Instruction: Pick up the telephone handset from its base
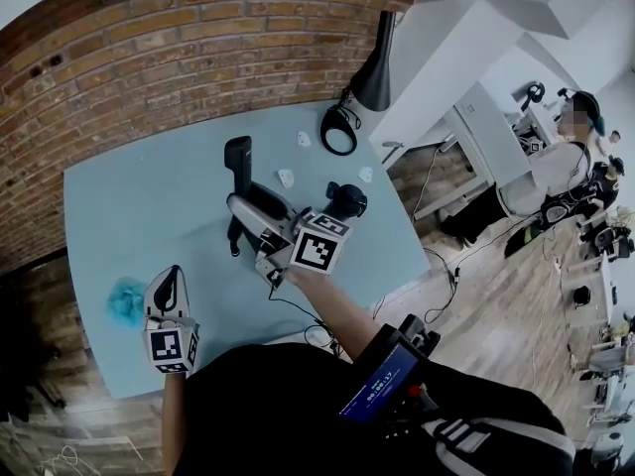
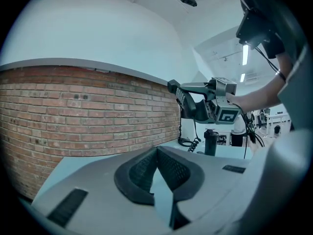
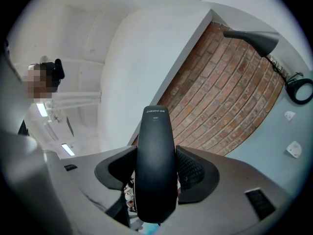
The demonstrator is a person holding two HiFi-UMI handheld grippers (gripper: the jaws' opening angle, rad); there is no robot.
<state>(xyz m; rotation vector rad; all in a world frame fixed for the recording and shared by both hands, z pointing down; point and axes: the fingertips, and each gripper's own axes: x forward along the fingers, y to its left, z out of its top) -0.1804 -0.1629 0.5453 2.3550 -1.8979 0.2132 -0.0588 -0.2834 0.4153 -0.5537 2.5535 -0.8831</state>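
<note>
The black telephone handset (image 3: pixel 155 131) sits clamped in your right gripper (image 3: pixel 155 153), whose jaws press on its two sides about midway along, so that one rounded end stands up past them in the right gripper view. Seen from the left gripper view, you have it lifted clear of the surface (image 1: pixel 149 216), lying roughly level in the air over the middle of that light blue top. A coiled cord (image 2: pixel 195 143) lies on the surface below it, and a black cylinder (image 1: pixel 347 201) stands just to the right of your right gripper. Farther off, a black lamp (image 1: pixel 375 67) leans over the far right corner in front of the brick wall (image 1: pixel 149 58), with a few small white pieces (image 1: pixel 287 178) scattered between lamp and handset. Your left gripper (image 2: pixel 156 151) is well apart, at the near left edge of the surface, its jaws drawn together at the tips with nothing between them, and a crumpled cyan thing (image 1: pixel 126 300) lies just to its left
</note>
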